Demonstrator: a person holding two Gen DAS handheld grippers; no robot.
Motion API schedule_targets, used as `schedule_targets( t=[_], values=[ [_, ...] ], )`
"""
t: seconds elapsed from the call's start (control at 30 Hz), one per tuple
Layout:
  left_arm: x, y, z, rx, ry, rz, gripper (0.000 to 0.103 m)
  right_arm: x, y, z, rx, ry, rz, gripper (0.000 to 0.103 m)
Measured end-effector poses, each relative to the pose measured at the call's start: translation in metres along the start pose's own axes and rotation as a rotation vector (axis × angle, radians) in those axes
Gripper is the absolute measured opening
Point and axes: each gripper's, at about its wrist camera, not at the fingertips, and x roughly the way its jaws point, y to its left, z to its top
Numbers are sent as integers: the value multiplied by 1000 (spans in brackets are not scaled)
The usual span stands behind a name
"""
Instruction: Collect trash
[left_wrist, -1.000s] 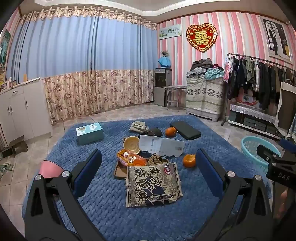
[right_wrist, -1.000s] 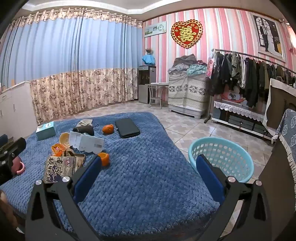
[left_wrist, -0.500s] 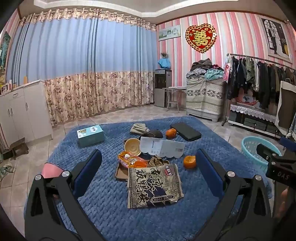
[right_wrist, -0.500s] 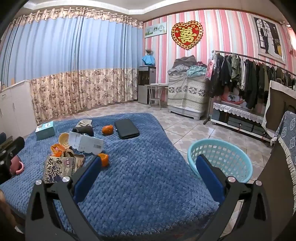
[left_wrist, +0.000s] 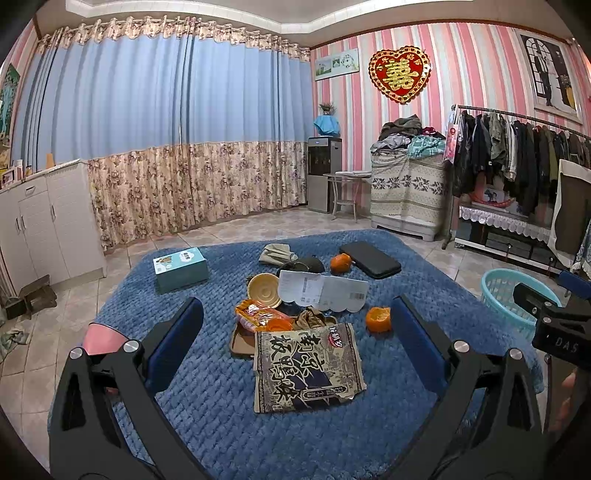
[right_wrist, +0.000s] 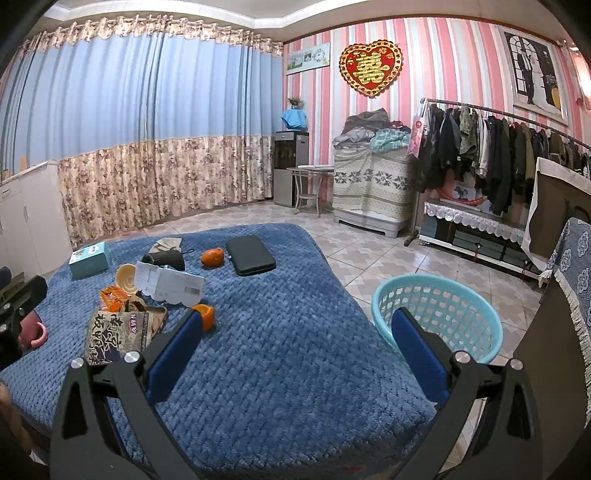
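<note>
The trash lies in a cluster at the centre of the left wrist view: a flat snack bag lowest, with a crumpled orange wrapper, a bowl, a paper slip and an orange peel above it on the blue blanket. The left tongs are spread wide and empty, framing the bag, probably lining up a first pick. The right tongs, equally wide and empty, sit near the teal basket, likely the drop spot; what lies under the bag is hidden.

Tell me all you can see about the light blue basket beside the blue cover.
The light blue basket is round, seemingly plastic, with a smooth rim and a lattice wall of small holes. It stands upright on the tiled floor, right beside the blue cover. What shows of its inside looks empty. The right gripper, jaws open, partly hides its near side.
</note>
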Motion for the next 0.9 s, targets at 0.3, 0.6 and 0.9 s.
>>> schedule_targets(
  t=[0.3, 0.6, 0.9],
  values=[
    [-4, 0, 0, 2, -3, 1, 98, 0, -3, -2, -4, 4, 5, 99],
    [-3, 0, -3, 2, -4, 2, 98, -1, -2, -2, -2, 6, 2, 99],
    [-4, 1, -2, 3, -3, 1, 98, -1, 0, -3, -3, 7, 3, 99]
  ],
)
